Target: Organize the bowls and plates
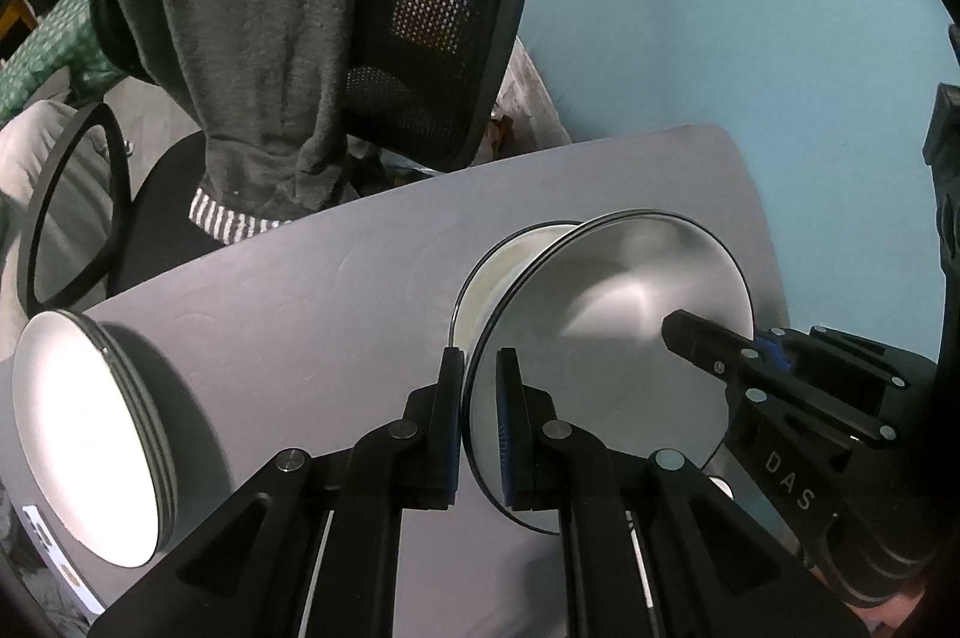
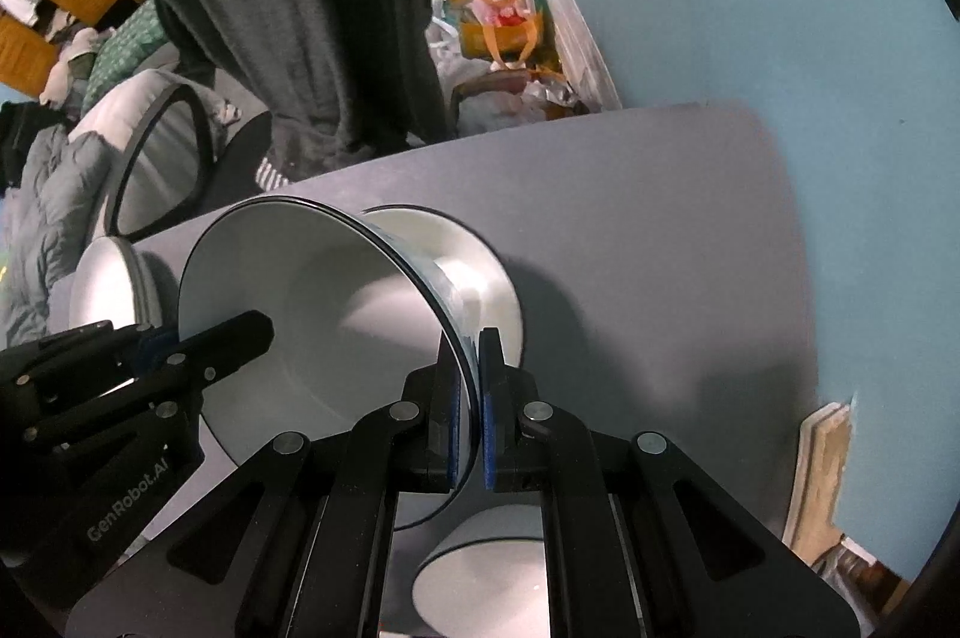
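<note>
- Your grey table [image 1: 288, 290] stands against a blue wall, plates stack [image 1: 90, 434] finished at left.
- Both left gripper [image 1: 480, 368] and right gripper [image 2: 471, 350] are clamped on the bowl [image 1: 606, 338], above another bowl [image 2: 480, 272]; a third bowl [image 2: 480, 572] waits.

left claw [image 1: 480, 368] | clamps bowl [image 1: 612, 338] rim (tilted) | plates [image 1: 90, 434] left

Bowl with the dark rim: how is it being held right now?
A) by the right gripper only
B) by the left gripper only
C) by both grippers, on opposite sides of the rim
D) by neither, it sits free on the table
C: the left gripper and the right gripper each have their jaws shut on the rim of the bowl, on opposite sides.
</note>
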`<control>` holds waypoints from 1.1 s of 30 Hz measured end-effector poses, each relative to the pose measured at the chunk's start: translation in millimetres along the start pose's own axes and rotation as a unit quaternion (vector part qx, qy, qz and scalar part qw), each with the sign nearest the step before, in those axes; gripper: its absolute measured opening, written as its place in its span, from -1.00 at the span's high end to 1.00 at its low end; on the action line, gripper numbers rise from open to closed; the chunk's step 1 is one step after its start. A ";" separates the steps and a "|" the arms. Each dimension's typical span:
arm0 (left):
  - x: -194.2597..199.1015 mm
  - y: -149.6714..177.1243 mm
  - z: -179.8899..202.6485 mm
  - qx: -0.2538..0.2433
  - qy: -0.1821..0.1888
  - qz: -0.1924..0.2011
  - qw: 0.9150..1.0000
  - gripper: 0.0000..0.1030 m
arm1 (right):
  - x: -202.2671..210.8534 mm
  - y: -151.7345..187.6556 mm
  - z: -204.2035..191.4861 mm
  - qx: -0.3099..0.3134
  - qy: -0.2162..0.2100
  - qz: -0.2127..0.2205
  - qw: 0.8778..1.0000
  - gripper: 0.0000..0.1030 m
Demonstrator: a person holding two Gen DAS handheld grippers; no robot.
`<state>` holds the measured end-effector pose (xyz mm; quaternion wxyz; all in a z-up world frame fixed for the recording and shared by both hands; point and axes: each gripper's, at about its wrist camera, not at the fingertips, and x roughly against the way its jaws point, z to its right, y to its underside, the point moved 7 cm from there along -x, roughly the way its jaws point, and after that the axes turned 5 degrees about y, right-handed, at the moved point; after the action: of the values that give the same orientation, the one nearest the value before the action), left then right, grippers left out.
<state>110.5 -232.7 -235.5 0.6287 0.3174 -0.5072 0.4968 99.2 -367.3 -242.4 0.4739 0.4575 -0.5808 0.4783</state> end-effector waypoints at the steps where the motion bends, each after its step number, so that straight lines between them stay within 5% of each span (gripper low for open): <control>1: -4.2 -0.3 1.1 -0.002 -0.003 -0.004 1.000 0.83 | -1.9 -1.1 2.4 0.000 0.000 -0.003 1.000 0.89; 24: -19.7 -0.8 -2.4 -0.018 -0.030 -0.011 0.999 0.83 | -21.5 -3.1 7.4 0.012 0.000 -0.033 0.999 0.84; 31: -18.4 3.3 -6.7 -0.016 -0.041 -0.006 0.999 0.60 | -16.3 -1.6 7.6 -0.003 0.002 -0.032 0.999 0.76; 33: -13.9 3.9 -6.2 -0.019 -0.038 0.003 0.999 0.43 | -12.9 -1.9 8.5 -0.006 0.005 -0.026 1.000 0.58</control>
<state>108.9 -230.1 -250.9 0.6134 0.3221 -0.5413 0.4765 101.8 -375.0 -255.6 0.4917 0.4671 -0.5691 0.4649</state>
